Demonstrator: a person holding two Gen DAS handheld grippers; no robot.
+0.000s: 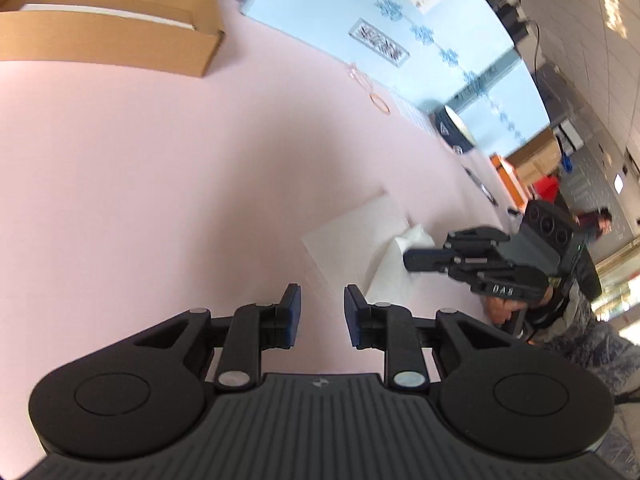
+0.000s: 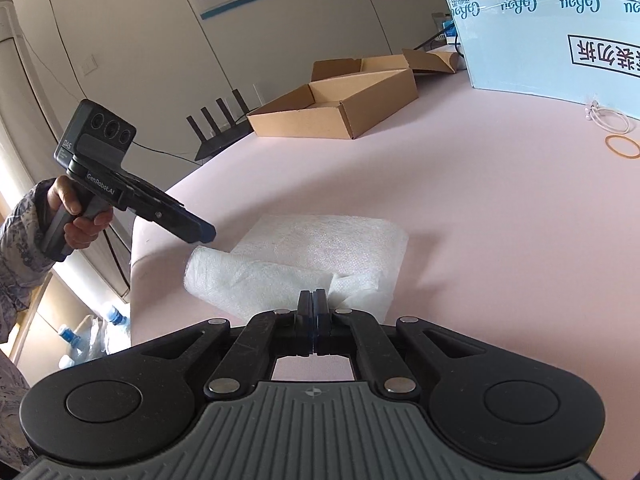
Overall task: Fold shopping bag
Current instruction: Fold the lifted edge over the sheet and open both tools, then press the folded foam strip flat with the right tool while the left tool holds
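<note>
1. Surface (image 2: 460, 208): pale pink, matte, carrying everything listed below.
2. Shopping bag (image 2: 320, 256): white, translucent, crinkled plastic, lying on the surface close to its rounded corner. One end was rolled or folded over into a thick tube, the rest lay flat behind it. In the left wrist view the bag (image 1: 360, 236) sat ahead and to the right of the left jaws.
3. Right gripper (image 2: 314, 300): black, with its jaws pressed together at the bag's near edge. A raised flap of plastic stood just beside the tips; whether any film was caught between them could not be told. In the left wrist view this gripper (image 1: 412, 260) lay with its tip over the bag.
4. Left gripper (image 1: 322, 304): jaws slightly spread, nothing between them, above bare surface. In the right wrist view it (image 2: 208, 232) pointed down just above the rolled end, apart from it.
5. Left hand (image 2: 78, 216): wrapped around the left gripper's handle, a patterned sleeve behind it.
6. Cardboard box (image 2: 340, 108): open, shallow, at the far side of the surface.
7. Rubber band (image 2: 622, 146): tan, lying flat near the blue panel (image 2: 560, 40).
8. Router (image 2: 218, 132): black, four upright antennas, beside the box.
</note>
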